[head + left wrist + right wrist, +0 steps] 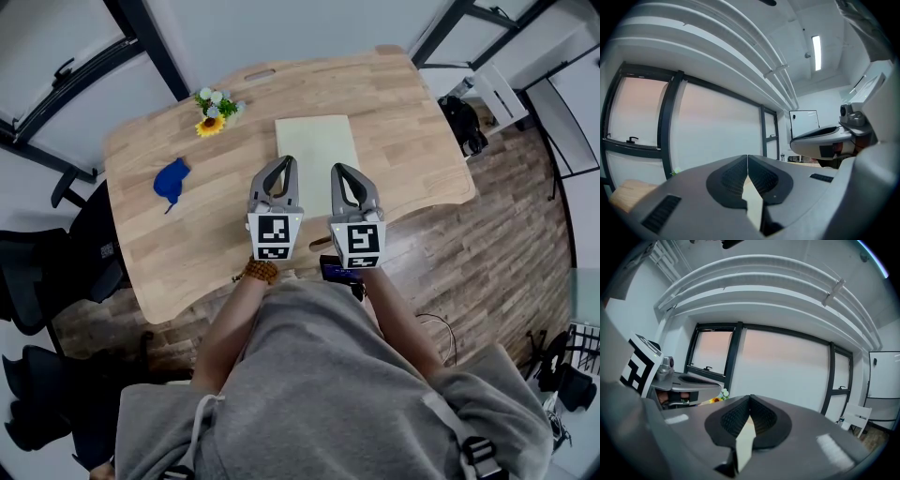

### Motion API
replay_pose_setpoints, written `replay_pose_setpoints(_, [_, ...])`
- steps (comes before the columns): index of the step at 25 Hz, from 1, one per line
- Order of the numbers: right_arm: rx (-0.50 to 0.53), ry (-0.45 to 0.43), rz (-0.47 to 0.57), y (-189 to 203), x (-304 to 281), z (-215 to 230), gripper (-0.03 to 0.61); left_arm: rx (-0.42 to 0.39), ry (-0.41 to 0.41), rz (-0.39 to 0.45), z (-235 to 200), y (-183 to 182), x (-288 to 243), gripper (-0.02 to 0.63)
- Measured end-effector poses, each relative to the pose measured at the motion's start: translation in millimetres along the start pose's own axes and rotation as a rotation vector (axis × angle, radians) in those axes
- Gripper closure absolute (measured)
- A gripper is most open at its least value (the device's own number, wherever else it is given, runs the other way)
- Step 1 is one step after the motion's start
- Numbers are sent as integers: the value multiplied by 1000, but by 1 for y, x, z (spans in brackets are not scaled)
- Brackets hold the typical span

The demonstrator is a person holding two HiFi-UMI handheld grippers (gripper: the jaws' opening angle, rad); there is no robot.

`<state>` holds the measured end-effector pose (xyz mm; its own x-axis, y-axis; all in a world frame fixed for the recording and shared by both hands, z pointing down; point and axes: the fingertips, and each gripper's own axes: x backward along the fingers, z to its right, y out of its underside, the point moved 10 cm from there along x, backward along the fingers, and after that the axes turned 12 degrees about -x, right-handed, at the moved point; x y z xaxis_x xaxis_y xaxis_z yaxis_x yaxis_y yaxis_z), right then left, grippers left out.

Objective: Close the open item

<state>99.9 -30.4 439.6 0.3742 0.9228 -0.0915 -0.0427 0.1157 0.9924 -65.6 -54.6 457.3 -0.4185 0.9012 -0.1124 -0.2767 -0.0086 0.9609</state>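
Looks like either the very start or the very end of the task; hard to decide which from here. Holding the left hand-held gripper [284,162] and the right hand-held gripper [339,170] side by side and level over the near part of the tabletop [403,112]. Both clenched and empty: dark ribbed pads [733,178] pressed together in the left gripper view, and the same for the pads [761,417] in the right gripper view, with nothing caught between.

Just beyond the tips, in the middle of the tabletop: a cream flat rectangle [317,141], most probably the item to close. Appears as one plain panel, with no second leaf, spine or raised lid to make out, so possibly shut already. Not touched by either gripper, as far as can be judged.

If still open, calls for moving forward and down, then catching a free edge with the tips and folding it over. Thin and flat, so probably difficult to get under, and likely to slide on the smooth wood unless pinned by the other gripper.

Tabletop of light wood with visible grain, rounded corners and a slot [260,73] cut near the far edge. To the left, a crumpled blue thing [172,181], soft-looking, perhaps cloth. Farther back, a small bunch of flowers [216,111], yellow and white. Gripper shells of smooth grey plastic.
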Motion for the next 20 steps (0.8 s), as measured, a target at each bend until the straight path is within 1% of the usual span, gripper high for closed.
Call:
replay_pose_setpoints(10, [-15, 19, -23, 5, -3, 4, 566, 16, 1, -14, -3, 4, -1, 603])
replay_pose_setpoints(15, [-17, 34, -61, 15, -3, 9, 567, 31, -5, -27, -5, 8, 1, 603])
replay_pose_setpoints(20, [-11, 43, -75, 18, -6, 14, 566, 29, -2, -19, -5, 8, -3, 603])
